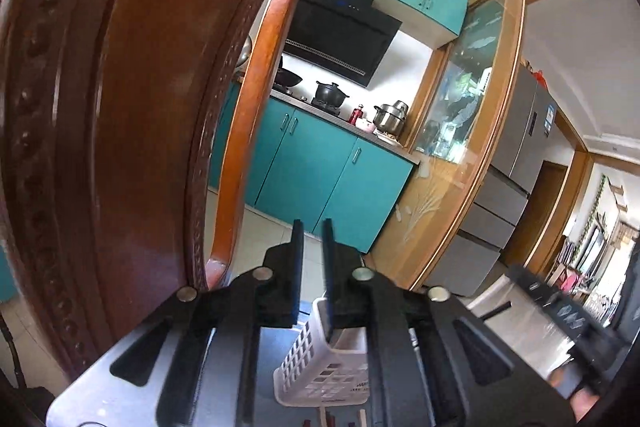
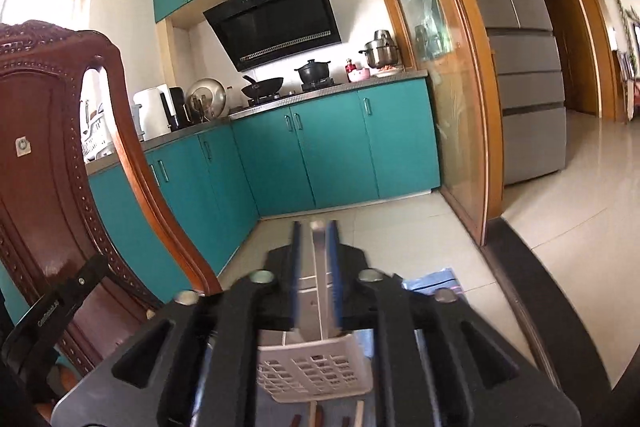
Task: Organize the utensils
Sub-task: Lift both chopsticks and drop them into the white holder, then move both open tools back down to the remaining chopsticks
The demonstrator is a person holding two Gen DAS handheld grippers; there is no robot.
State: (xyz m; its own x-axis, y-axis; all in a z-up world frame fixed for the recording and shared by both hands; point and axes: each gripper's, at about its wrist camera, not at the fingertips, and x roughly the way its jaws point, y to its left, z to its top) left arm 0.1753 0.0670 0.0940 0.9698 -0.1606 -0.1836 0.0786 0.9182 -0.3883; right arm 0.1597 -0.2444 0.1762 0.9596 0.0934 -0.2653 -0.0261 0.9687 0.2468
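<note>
In the right wrist view my right gripper (image 2: 315,227) is shut on a flat steel utensil handle (image 2: 320,267) that stands upright between the blue pads, its lower end inside a white slotted plastic utensil basket (image 2: 316,367). In the left wrist view my left gripper (image 1: 312,227) has its blue pads close together with a narrow gap and nothing between them; it hovers above the same white basket (image 1: 320,363). The right gripper (image 1: 560,311) shows blurred at the right of the left wrist view. Wooden utensil tips (image 2: 316,417) lie in front of the basket.
A carved wooden chair back (image 1: 120,107) stands close on the left, also in the right wrist view (image 2: 52,167). Behind are teal kitchen cabinets (image 2: 320,155), a range hood, pots on the stove, a glass partition (image 2: 440,87) and a grey fridge (image 2: 524,67).
</note>
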